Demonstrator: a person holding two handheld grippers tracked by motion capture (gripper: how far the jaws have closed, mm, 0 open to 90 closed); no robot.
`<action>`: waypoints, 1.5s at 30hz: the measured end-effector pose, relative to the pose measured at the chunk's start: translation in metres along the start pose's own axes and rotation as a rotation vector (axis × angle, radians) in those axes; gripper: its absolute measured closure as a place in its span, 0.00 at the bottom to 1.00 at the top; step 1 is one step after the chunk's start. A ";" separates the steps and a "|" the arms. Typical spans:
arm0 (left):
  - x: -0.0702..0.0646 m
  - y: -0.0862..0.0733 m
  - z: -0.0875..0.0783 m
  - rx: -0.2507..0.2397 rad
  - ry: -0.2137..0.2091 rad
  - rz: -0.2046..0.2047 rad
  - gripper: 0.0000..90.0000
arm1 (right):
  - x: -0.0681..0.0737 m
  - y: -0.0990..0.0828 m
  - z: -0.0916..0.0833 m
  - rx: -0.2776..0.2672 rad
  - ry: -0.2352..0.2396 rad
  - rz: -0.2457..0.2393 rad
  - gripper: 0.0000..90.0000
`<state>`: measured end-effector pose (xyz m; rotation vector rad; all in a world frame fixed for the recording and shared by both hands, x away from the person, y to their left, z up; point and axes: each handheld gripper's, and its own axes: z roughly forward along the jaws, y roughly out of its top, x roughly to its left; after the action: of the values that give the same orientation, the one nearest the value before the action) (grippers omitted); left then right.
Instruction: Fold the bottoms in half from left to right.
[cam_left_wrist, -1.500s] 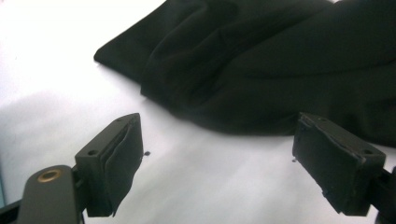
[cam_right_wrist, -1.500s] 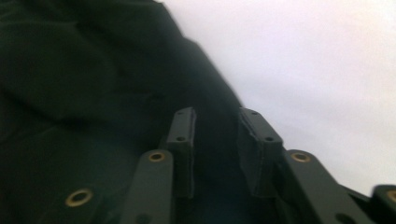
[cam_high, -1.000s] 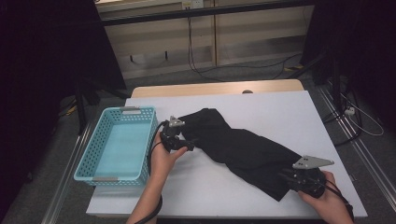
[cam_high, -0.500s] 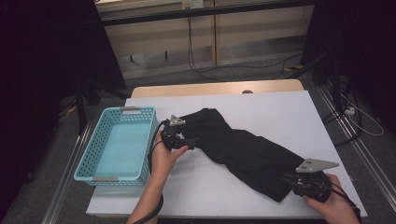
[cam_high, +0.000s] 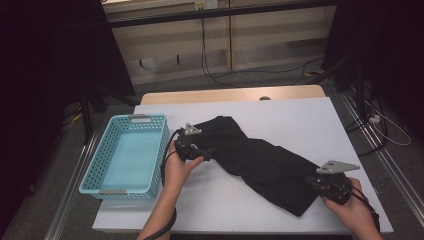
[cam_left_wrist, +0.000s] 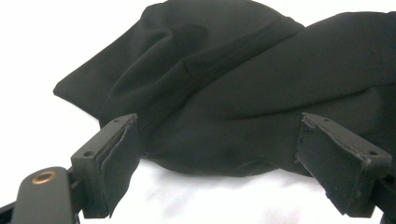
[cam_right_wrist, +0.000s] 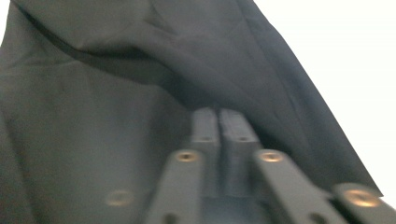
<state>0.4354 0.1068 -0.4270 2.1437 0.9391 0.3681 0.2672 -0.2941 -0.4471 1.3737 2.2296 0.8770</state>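
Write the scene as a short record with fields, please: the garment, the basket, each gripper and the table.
garment: black garment, spread crumpled across the white table
basket: turquoise basket, left of the garment, nothing in it
left gripper: left gripper, jaws wide apart, at the garment's near-left edge, pads not pressing it
right gripper: right gripper, jaws together at the garment's right end; whether cloth is pinched cannot be told
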 end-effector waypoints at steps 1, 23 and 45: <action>0.001 0.001 -0.001 0.009 -0.001 0.015 0.16 | -0.001 -0.002 -0.004 0.007 0.011 0.007 1.00; 0.003 -0.001 -0.001 0.010 0.005 0.003 0.16 | -0.030 0.005 -0.016 -0.073 -0.058 0.049 0.79; 0.013 -0.016 -0.015 0.017 0.045 -0.012 0.16 | -0.046 0.028 0.000 -0.024 -0.072 0.046 1.00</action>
<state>0.4286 0.1311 -0.4293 2.1520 0.9834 0.4051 0.3060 -0.3259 -0.4287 1.4281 2.1343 0.8532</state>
